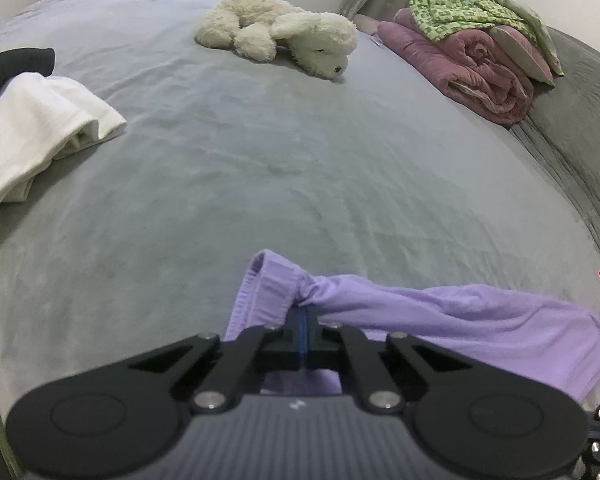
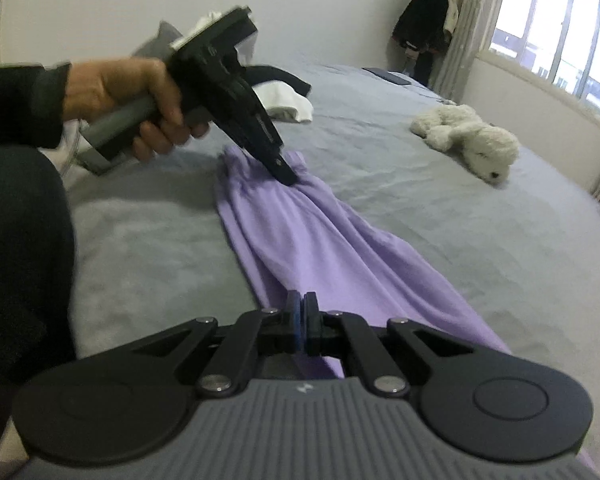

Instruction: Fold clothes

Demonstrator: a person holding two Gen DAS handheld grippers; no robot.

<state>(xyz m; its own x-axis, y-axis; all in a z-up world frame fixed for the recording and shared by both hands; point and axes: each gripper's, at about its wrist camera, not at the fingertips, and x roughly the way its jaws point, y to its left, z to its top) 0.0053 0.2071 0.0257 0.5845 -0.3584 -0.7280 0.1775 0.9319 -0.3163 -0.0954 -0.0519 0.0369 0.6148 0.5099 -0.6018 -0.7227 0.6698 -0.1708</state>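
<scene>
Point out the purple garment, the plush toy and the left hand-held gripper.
purple garment (image 2: 320, 248): right wrist view, middle of the cloth.
plush toy (image 1: 320, 36): left wrist view, its head.
left hand-held gripper (image 2: 286, 176): right wrist view, fingertips on the waistband.

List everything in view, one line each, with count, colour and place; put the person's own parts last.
purple garment: one, lilac, stretched along the near bed
bed cover: one, grey
folded clothes: one white pile over a dark piece, bed's left side
plush toy: one, cream, far side of bed
quilt: one, mauve, rolled, far right
patterned garment: one, green, on the quilt
hanging clothes: dark, by the window
left gripper: black, shut on the garment's waistband
right gripper: black, shut on the garment's near end
hand: one, holding the left gripper
</scene>
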